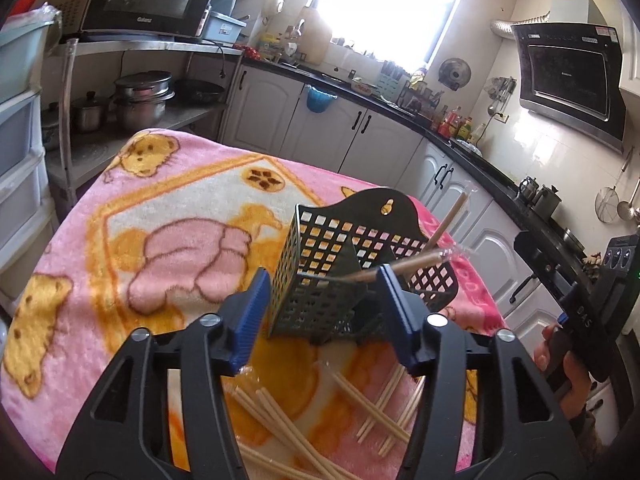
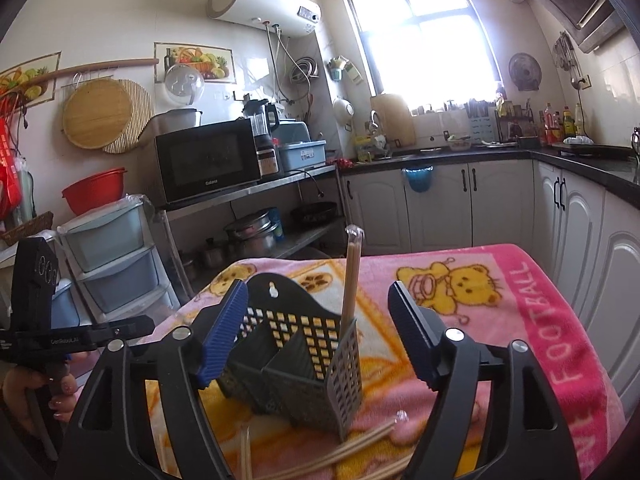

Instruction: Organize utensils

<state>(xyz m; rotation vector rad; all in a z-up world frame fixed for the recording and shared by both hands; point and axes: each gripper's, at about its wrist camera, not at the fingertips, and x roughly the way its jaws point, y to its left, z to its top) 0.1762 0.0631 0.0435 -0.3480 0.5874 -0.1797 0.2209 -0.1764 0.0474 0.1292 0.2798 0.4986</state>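
The utensil holder [image 2: 296, 356], a dark perforated caddy with inner dividers and a hanging tab at the back, stands upright on the pink bear-print blanket [image 2: 540, 320], toward the near end of the table. One wrapped pair of chopsticks [image 2: 351, 276] stands in its right-hand compartment, leaning against the wall with its top well above the rim. In the left wrist view a second wrapped stick [image 1: 404, 266] crosses near the rim at a slant; whether its lower end sits inside a compartment or merely rests on the edge cannot be told.

The loose chopsticks [image 1: 372, 404] lie scattered on the blanket just in front of the holder, several of them crossing one another, some running under the gripper bodies. None of these is in the holder.

The left gripper [image 1: 320, 312] has its jaws spread, with the holder's near corner seen between them; the pads press on nothing. The right gripper [image 2: 316, 320] likewise stands wide apart, framing the holder, and holds nothing. A hand on each handle is visible at the frame edges.

Assessment: the work is at an early stage. One pair, possibly two, is deposited; the bulk of the sticks remains on the blanket. Both tools are free, so the next pickup from the pile appears due.
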